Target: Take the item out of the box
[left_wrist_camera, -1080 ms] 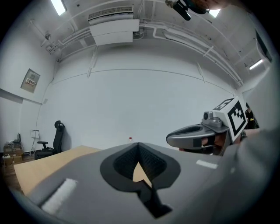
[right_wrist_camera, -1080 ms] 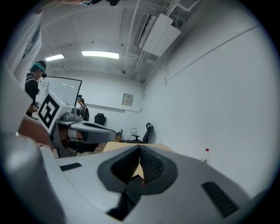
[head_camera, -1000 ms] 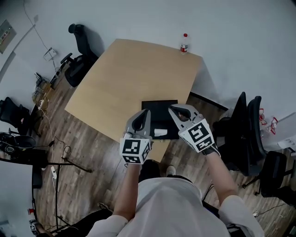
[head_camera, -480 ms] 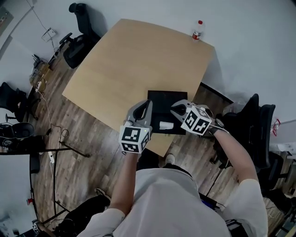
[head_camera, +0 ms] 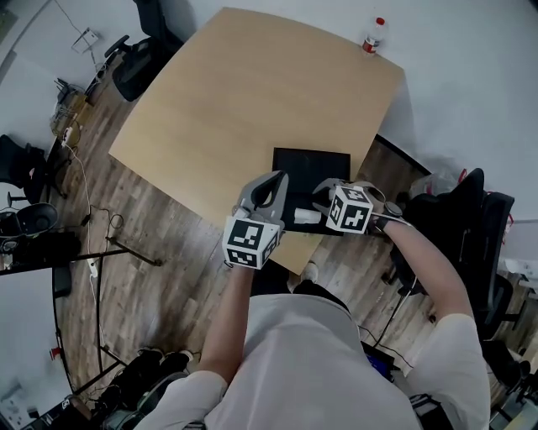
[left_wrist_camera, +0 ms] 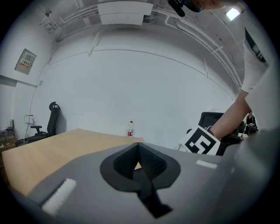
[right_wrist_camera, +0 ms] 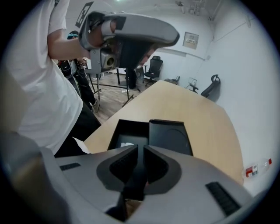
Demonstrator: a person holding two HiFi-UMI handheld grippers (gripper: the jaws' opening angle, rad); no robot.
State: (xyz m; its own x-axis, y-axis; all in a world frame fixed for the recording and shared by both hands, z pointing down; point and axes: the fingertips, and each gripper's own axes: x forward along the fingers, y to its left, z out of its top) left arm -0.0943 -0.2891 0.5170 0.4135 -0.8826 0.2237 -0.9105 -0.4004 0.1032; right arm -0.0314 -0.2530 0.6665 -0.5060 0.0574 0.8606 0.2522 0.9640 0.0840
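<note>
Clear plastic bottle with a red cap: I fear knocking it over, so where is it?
In the head view the red-capped bottle stands at the wooden table's far right corner, well away from the black box.

Soft, even indoor light, cool and slightly dim; a ceiling lamp (left_wrist_camera: 232, 13) glares at the left gripper view's upper right. Both gripper views bend strongly into dark round edges. The counter (head_camera: 252, 101) throws a faint shadow; the black box (right_wrist_camera: 120, 131) shows little detail.
</note>
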